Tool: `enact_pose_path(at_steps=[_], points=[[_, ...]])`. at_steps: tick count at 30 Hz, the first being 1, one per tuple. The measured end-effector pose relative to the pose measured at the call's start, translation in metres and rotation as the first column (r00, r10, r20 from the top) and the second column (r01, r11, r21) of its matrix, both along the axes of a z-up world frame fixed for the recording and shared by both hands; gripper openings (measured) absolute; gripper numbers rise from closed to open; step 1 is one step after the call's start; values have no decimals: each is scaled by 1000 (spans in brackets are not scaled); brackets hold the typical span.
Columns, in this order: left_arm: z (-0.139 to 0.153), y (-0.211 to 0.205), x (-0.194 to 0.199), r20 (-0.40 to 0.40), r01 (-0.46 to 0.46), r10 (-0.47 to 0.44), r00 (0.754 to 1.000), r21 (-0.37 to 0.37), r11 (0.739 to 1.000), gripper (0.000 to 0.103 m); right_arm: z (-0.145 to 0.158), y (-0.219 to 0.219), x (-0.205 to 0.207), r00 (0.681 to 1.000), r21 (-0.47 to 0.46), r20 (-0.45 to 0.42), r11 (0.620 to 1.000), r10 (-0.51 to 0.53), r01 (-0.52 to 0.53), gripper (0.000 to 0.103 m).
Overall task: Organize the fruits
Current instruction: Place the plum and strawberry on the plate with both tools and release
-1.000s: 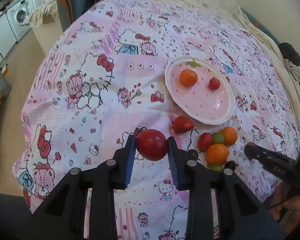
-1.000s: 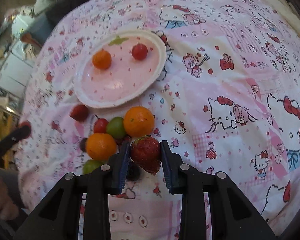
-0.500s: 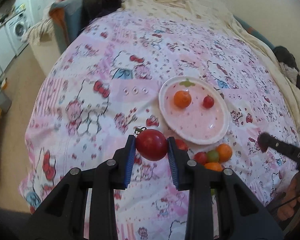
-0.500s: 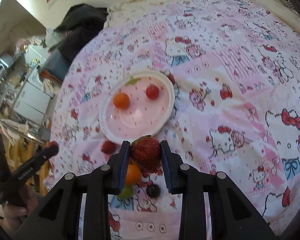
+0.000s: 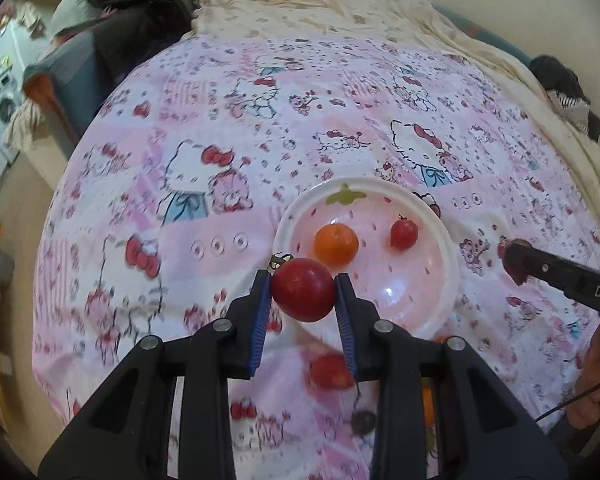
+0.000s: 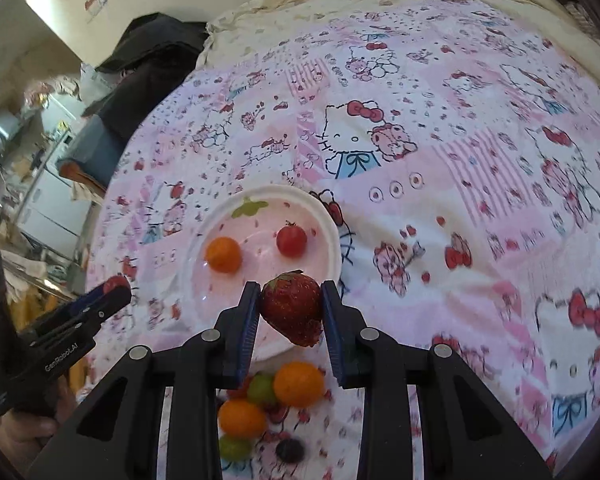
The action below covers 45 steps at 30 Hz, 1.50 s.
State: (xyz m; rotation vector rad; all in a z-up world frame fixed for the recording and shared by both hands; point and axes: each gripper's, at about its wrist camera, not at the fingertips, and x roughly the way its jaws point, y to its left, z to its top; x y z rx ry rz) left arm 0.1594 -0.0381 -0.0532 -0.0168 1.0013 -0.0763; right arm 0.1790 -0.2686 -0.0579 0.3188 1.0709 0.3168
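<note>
My left gripper (image 5: 303, 294) is shut on a red tomato (image 5: 303, 294) and holds it in the air over the near left rim of the pink plate (image 5: 440, 308). My right gripper (image 6: 290, 308) is shut on a strawberry (image 6: 294, 306) above the plate's near edge (image 6: 204, 224). On the plate lie a small orange (image 5: 336, 244) and a cherry tomato (image 5: 404, 234). Loose fruit lies on the cloth near the plate: oranges (image 6: 299, 384), green grapes (image 6: 261, 388), a dark grape (image 6: 289, 450), and a strawberry (image 5: 331, 372).
The Hello Kitty cloth (image 5: 228, 152) covers a bed. A cream blanket (image 5: 340, 4) lies at the far end. Dark clothing (image 6: 152, 52) and a washing machine (image 5: 0, 108) are off to the left. The floor drops away at the left edge.
Both grippers have risen and moved forward with their fruit, from beside the loose pile to over the plate's near rim.
</note>
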Motion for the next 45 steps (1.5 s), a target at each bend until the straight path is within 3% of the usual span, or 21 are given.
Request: enact_pose_path(at_steps=[3, 7, 11, 15, 20, 24, 40, 42, 44, 45], points=[[-20, -6, 15, -25, 35, -35, 999, -30, 999, 28, -13, 8, 19, 1000, -5, -16, 1000, 20, -20, 32], [-43, -10, 25, -52, 28, -29, 998, -10, 1000, 28, -32, 11, 38, 998, 41, -57, 999, 30, -28, 32], [-59, -11, 28, -92, 25, -27, 995, -29, 999, 28, -48, 22, 48, 996, 28, -74, 998, 53, -52, 32], [-64, -16, 28, -87, 46, -46, 995, -9, 999, 28, -64, 28, 51, 991, 23, -115, 997, 72, -70, 32], [-68, -13, 33, -98, 37, -44, 994, -74, 997, 28, -72, 27, 51, 987, 54, -148, 997, 67, -60, 32], [-67, -13, 35, -81, 43, -49, 996, -64, 997, 28, -77, 23, 51, 983, 87, -174, 996, 50, -35, 32], [-75, -18, 36, -122, 69, -75, 990, -52, 996, 29, -81, 20, 54, 981, 80, -194, 997, 21, -5, 35], [-76, -17, 37, -132, 66, -72, 989, -50, 997, 37, -81, 19, 55, 981, 83, -195, 997, 14, 3, 35], [-72, -17, 35, -110, 70, -76, 991, -63, 996, 59, -79, 18, 56, 982, 83, -190, 997, 13, 3, 35], [-70, -17, 35, -100, 71, -77, 992, -60, 996, 63, -78, 18, 55, 982, 81, -188, 997, 15, 0, 35]])
